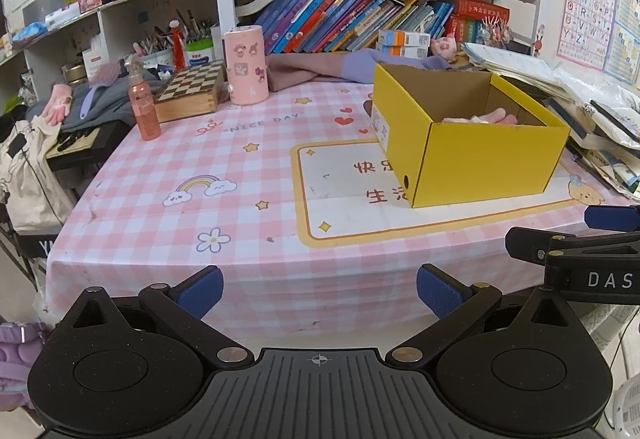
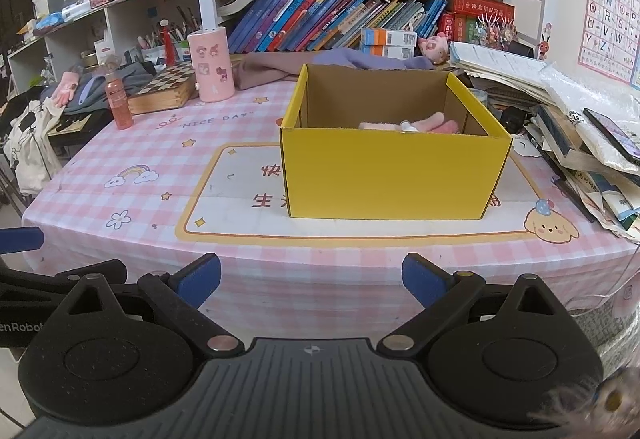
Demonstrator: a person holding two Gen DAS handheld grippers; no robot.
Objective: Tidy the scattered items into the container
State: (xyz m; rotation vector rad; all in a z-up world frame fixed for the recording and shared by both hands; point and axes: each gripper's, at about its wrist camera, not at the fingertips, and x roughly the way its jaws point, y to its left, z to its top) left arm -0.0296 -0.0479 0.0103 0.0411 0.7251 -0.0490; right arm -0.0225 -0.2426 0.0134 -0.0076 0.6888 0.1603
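Both tools, left tool and right tool, are hanging released and empty off the worktop's near edge. Well ahead, the yellow box is sitting on the pink checked cloth, pink soft items lying inside. A pink bottle, chessboard box and pink canister are standing far left, with bookshelves behind them.

Yellow cardboard box, lid off, stands upright on the pink checked tablecloth, over its printed cream panel. Interior is plain brown card. A pink-and-white soft item, kind unclear, lies on the box floor near the front wall.
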